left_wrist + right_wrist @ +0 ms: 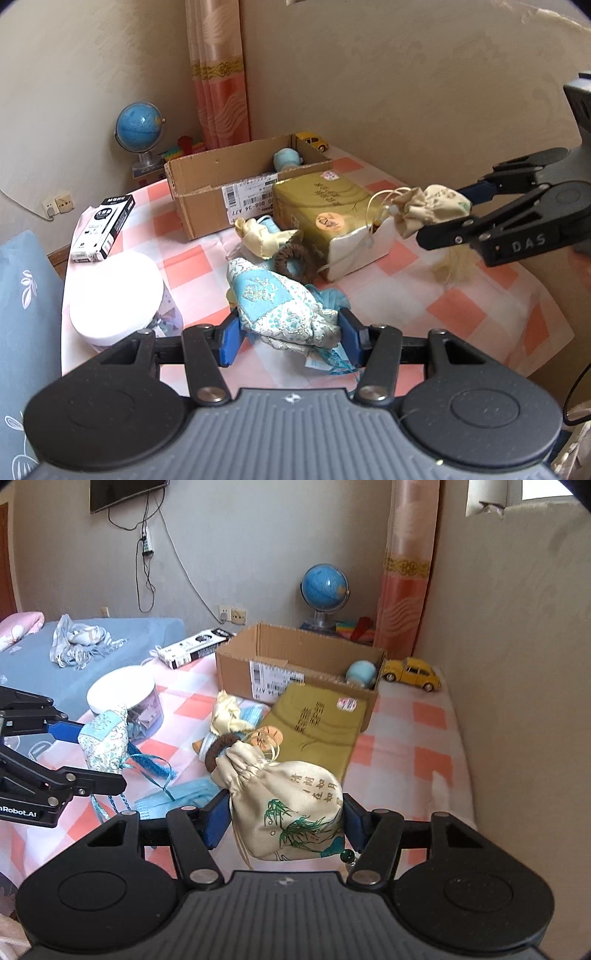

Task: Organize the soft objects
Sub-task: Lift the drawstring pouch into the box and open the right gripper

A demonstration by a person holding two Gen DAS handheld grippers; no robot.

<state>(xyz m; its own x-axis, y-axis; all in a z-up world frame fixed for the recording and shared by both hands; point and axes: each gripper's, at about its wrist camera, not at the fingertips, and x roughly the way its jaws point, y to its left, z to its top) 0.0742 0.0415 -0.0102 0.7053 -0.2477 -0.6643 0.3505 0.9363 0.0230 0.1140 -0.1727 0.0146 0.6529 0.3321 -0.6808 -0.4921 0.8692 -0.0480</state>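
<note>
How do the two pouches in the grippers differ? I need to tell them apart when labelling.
The left gripper holds a blue-and-white floral pouch with a blue patch and blue tassel; the right gripper holds a plain cream drawstring pouch printed with green bamboo and writing. The cream pouch looks fuller and rounder; the floral pouch looks flatter. Both are soft fabric, clamped between blue pads above the table.

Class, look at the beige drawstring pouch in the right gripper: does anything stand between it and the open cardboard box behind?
Yes. The olive-gold box lies flat directly between the beige drawstring pouch, clamped in the right gripper, and the cardboard box, its far end against the box's front wall. The pouch probably has to pass over it.
</note>
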